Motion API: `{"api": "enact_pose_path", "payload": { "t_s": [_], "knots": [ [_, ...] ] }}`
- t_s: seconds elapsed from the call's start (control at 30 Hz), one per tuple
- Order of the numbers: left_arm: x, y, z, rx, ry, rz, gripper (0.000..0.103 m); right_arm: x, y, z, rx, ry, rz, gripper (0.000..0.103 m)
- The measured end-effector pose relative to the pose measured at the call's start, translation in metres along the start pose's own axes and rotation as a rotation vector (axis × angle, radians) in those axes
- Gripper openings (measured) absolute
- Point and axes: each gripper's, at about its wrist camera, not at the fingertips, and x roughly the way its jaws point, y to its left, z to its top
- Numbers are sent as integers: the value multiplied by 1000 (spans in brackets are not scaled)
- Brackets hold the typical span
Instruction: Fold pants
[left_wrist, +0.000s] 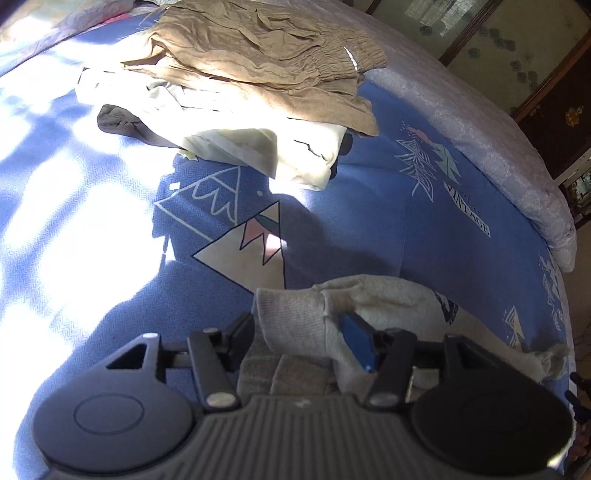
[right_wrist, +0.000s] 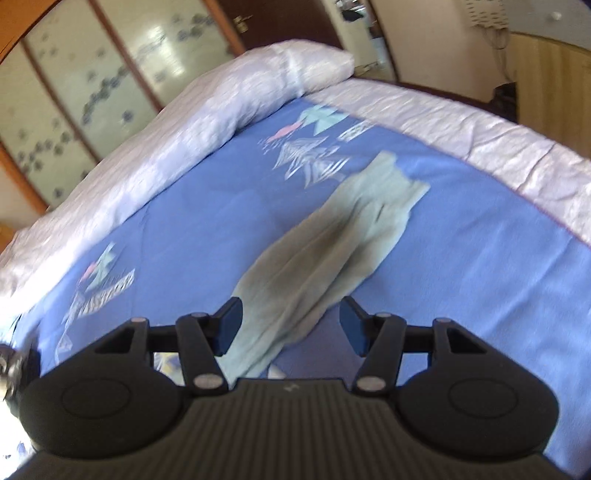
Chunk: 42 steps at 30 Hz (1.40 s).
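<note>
The pale grey pants (right_wrist: 325, 240) lie stretched out in a long narrow strip on the blue bedspread (right_wrist: 461, 266) in front of you, one end toward the far corner of the bed and the near end running down between the fingers of your right gripper (right_wrist: 291, 325); that gripper's jaws stand apart, and the cloth passes between them closer to the left pad, though the blur of the right wrist view keeps you from telling whether that pad brushes it. In the left wrist view the same pants (left_wrist: 354, 314) show their ribbed waistband end bunched between the fingers of your left gripper (left_wrist: 306, 343); its jaws are parted too, the blue right pad (left_wrist: 358, 343) lies against the fabric, and the left finger sits at the waistband's edge, so the cloth rests between them loosely, not pinched. Beyond, near the top of the bedspread (left_wrist: 92, 229), a stack of other garments sits in strong sunlight: crumpled tan trousers (left_wrist: 258, 62) on top, a cream garment (left_wrist: 306, 155) under them, and a dark grey piece (left_wrist: 125, 122) poking out to the left. A pale lilac quilt (right_wrist: 207, 110) borders the bed, and wardrobe doors (right_wrist: 74, 92) stand behind it
</note>
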Motion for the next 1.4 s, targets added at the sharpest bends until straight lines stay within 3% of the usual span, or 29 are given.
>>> {"api": "enact_pose_path", "payload": {
  "t_s": [0.23, 0.27, 0.3, 0.37, 0.4, 0.43, 0.47, 0.53, 0.6, 0.7, 0.77, 0.8, 0.83, 0.87, 0.93, 1.17, 1.23, 1.3, 1.4],
  "knots": [
    [26, -24, 25, -27, 5, -52, 60, 30, 38, 10, -71, 57, 4, 60],
    [34, -29, 26, -11, 23, -44, 53, 37, 43, 12, -80, 66, -2, 60],
    [44, -36, 25, 16, 49, -19, 30, 44, 49, 12, -101, 74, -13, 60],
    [61, -43, 22, 53, 104, -2, 4, 64, 66, 15, -191, 122, -68, 57],
    [65, -43, 19, 53, 104, 5, 4, 78, 71, 13, -224, 174, -113, 45],
    [64, -43, 17, 59, 95, 13, 4, 94, 71, 10, -226, 243, -154, 14],
    [59, -42, 15, 63, 73, 14, 4, 103, 70, 8, -219, 272, -173, 6],
    [41, -36, 15, 45, 16, -9, 4, 105, 74, 12, -211, 235, -173, 6],
    [17, -28, 21, 9, -66, -33, 4, 94, 86, 27, -166, 120, -84, 6],
    [0, -21, 31, -66, -163, -38, 4, 78, 101, 56, -41, -69, 64, 8],
    [4, -22, 35, -80, -210, 38, 7, 86, 112, 62, 4, -90, 78, 22],
    [9, -22, 36, -79, -205, 63, 12, 95, 118, 62, -2, -50, 46, 53],
    [15, -20, 36, -81, -177, 72, 20, 101, 125, 58, -22, -16, -1, 63],
    [20, -14, 36, -100, -130, 70, 36, 101, 128, 53, -47, -9, -14, 63],
    [15, 2, 27, -143, -107, 32, 36, 89, 129, 38, -84, -9, 35, 63],
    [-54, 46, -24, -57, -79, -37, 46, 19, 94, -18, -174, 100, 217, 63],
    [-71, 51, -42, -35, -73, -53, 47, -4, 101, -43, -208, 151, 314, 63],
    [-83, 51, -61, -4, -58, -65, 57, -28, 107, -69, -262, 193, 401, 63],
    [-83, 43, -85, 50, -15, -76, 58, -61, 132, -111, -350, 230, 505, 63]
  ]
}}
